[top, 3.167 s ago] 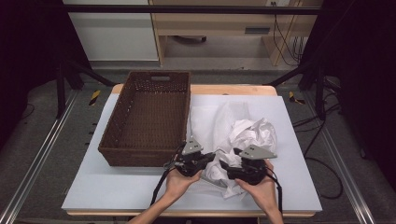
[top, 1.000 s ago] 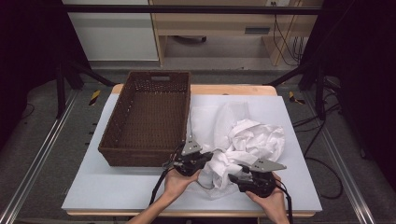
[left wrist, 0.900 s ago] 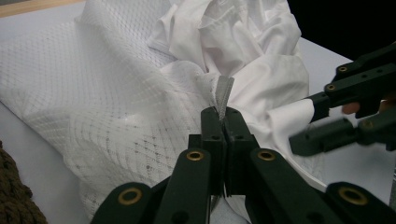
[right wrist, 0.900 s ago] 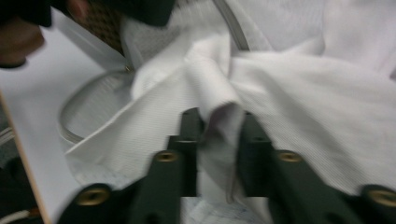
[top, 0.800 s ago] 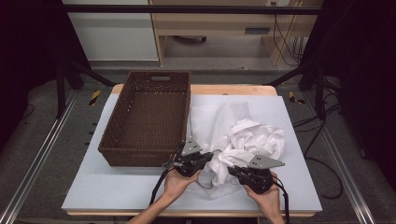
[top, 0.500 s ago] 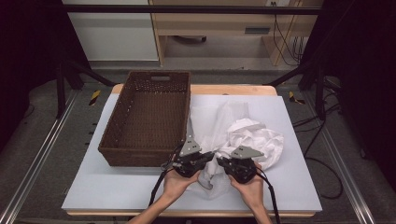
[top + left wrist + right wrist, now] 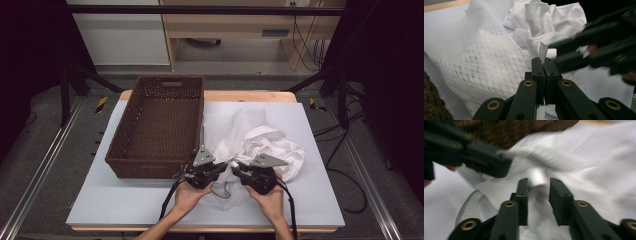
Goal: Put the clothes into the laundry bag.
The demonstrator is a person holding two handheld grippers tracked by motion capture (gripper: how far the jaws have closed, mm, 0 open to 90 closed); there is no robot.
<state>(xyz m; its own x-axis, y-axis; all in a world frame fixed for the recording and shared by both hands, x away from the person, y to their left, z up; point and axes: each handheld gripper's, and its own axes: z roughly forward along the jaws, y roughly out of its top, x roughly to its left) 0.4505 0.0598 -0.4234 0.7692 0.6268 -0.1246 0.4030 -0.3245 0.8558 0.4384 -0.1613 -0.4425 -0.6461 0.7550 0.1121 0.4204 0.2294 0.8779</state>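
**Mesh bag pinched at its edge while white garment lay bunched beside it**

A white mesh laundry bag (image 7: 481, 65) was seen spread on the pale table cover (image 7: 125, 200), just right of a brown wicker basket (image 7: 160, 125) that stood at the left half of the table. A crumpled white garment (image 7: 270, 145) was bunched on the right part of the mesh, touching it, near the front edge of the table.

The left gripper (image 7: 220, 167) was held low at the front of the basket's right corner, pointed toward the cloth. In the left gripper view its jaws were seen pressed together on a thin edge of the mesh bag, a small flap of which stood up just above the fingertips (image 7: 537, 66).

The right gripper (image 7: 236, 169) was held just beside the left one, the two tips almost meeting over the cloth. In the right gripper view (image 7: 538, 187) its jaws were seen standing a little apart, having just been opening, with blurred white fabric in the gap between them. Whether the pads pressed on that fabric could not be told, as the picture was smeared by motion. The left gripper's jaws were also shown there at upper left, against the basket's wall (image 7: 506, 130).
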